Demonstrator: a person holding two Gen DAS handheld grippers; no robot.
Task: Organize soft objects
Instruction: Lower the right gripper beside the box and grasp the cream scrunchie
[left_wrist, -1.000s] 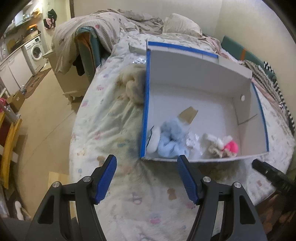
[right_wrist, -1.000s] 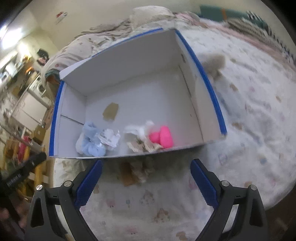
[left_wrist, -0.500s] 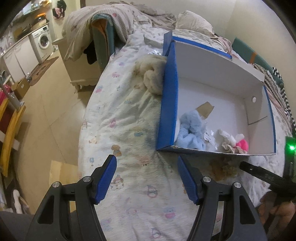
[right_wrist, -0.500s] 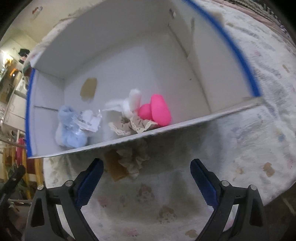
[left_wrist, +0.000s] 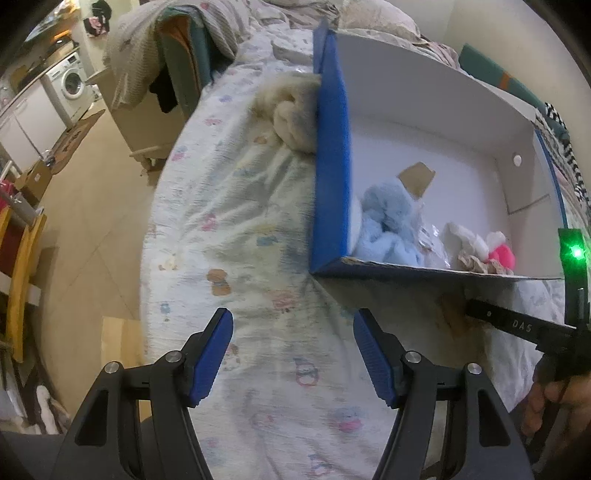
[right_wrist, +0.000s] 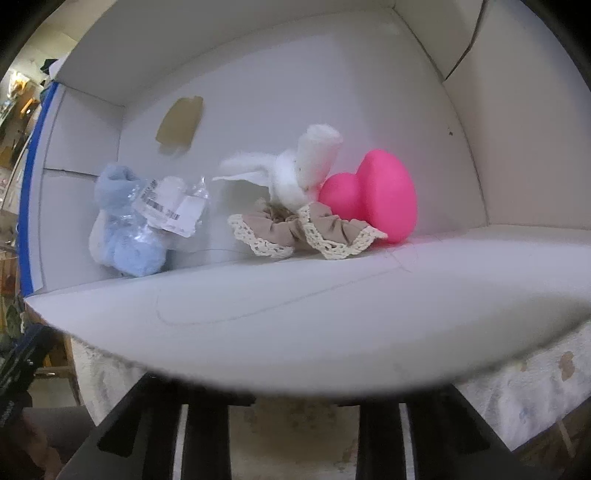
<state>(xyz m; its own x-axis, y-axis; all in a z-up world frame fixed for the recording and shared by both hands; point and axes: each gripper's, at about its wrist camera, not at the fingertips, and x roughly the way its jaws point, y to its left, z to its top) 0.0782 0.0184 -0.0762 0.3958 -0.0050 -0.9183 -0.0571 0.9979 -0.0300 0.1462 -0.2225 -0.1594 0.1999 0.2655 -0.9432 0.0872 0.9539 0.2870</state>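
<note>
Blue-padded left tool (left_wrist: 291, 354) is hanging released over the bed (left_wrist: 236, 229); the right tool (left_wrist: 517, 325) is reaching under the box (right_wrist: 295, 325), fingertips hidden, so I cannot tell its state. Inside are lying a blue plush (right_wrist: 125, 236), lace scrunchie (right_wrist: 306, 232) and pink heart (right_wrist: 380, 195).

I see a matt white cardboard box (right_wrist: 295, 306) holding a fluffy light-blue plush toy (right_wrist: 125, 240), a glossy smooth pink heart (right_wrist: 384, 195) and a lace-edged beige cloth scrunchie (right_wrist: 295, 229), on a wrinkled printed cotton sheet (left_wrist: 240, 221).
</note>
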